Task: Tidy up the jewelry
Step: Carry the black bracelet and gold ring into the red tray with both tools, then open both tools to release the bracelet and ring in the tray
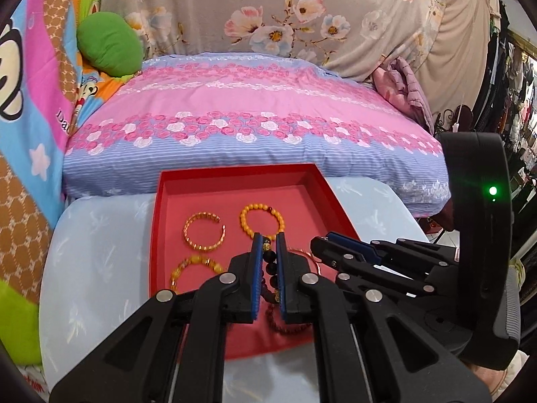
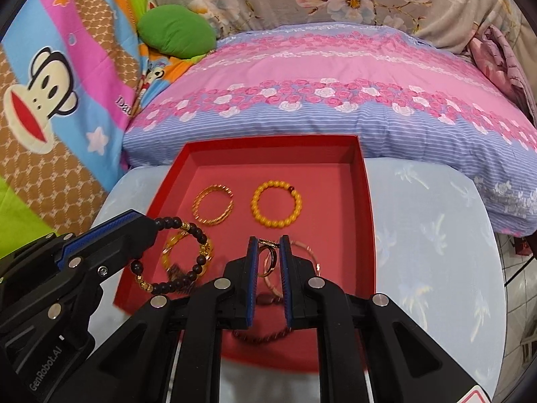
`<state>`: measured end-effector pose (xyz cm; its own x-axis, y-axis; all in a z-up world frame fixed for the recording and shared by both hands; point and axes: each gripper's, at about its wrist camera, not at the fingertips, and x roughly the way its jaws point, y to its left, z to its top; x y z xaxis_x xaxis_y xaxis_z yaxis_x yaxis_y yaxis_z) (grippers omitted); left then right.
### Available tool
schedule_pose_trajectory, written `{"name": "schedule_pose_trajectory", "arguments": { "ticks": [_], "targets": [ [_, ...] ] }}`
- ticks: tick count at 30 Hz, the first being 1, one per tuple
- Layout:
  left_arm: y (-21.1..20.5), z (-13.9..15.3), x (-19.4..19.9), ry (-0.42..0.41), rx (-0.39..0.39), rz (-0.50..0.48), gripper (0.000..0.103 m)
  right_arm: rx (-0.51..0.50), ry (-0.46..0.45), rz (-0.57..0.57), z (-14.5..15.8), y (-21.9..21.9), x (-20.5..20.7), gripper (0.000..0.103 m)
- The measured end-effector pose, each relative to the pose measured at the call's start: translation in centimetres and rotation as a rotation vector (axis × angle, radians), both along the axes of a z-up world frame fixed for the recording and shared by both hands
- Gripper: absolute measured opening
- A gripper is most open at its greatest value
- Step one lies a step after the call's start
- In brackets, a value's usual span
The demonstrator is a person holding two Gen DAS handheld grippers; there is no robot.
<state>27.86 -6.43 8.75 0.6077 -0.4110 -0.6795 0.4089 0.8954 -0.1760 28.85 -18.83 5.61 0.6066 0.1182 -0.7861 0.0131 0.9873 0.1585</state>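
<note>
A red tray (image 1: 161, 181) (image 2: 369, 184) sits on a pale blue stool. In it lie a gold bangle (image 1: 203, 231) (image 2: 213, 210), a yellow bead bracelet (image 1: 261, 221) (image 2: 276, 204), an amber bracelet (image 1: 193, 268) (image 2: 174, 245) and a dark red cord bracelet (image 1: 288, 327) (image 2: 261, 337). My left gripper (image 1: 269, 238) (image 2: 152, 223) is shut on a black bead bracelet (image 1: 270, 268) (image 2: 181, 255) and holds it over the tray. My right gripper (image 2: 268, 240) (image 1: 317, 240) is shut on a thin rose-gold bangle (image 2: 268, 258), beside a second one (image 2: 305, 252).
A pink and blue flowered pillow (image 1: 255, 124) (image 2: 335, 90) lies just behind the tray. A cartoon blanket (image 2: 50, 84) and a green cushion (image 1: 109, 47) are at the left. Floor tiles (image 2: 517, 268) show past the stool's right edge.
</note>
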Motion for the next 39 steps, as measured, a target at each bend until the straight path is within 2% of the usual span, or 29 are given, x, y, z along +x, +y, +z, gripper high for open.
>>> {"name": "schedule_pose_trajectory", "arguments": {
  "ticks": [6, 15, 24, 29, 32, 39],
  "targets": [
    [-1.0, -2.6, 3.3, 0.037, 0.027, 0.005, 0.008, -0.008, 0.041, -0.017, -2.3, -0.6, 3.5, 0.012],
    [-1.2, -5.8, 5.0, 0.084, 0.061, 0.019, 0.008, -0.050, 0.071, -0.010, -4.1, -0.5, 5.3, 0.012],
    [-1.5, -6.5, 5.3, 0.072, 0.103, 0.031, 0.008, -0.063, 0.078, -0.021, -4.8, -0.6, 5.8, 0.013],
    [-1.3, -6.5, 5.3, 0.073, 0.107, 0.039, 0.008, -0.075, 0.074, -0.019, -4.6, -0.4, 5.7, 0.018],
    [-1.2, -6.4, 5.2, 0.070, 0.110, 0.046, 0.010, -0.081, 0.067, -0.020, -4.4, -0.4, 5.5, 0.022],
    [-0.7, -5.3, 4.3, 0.052, 0.113, 0.059, 0.012, -0.089, 0.040, -0.014, -3.1, 0.1, 4.6, 0.022]
  ]
}}
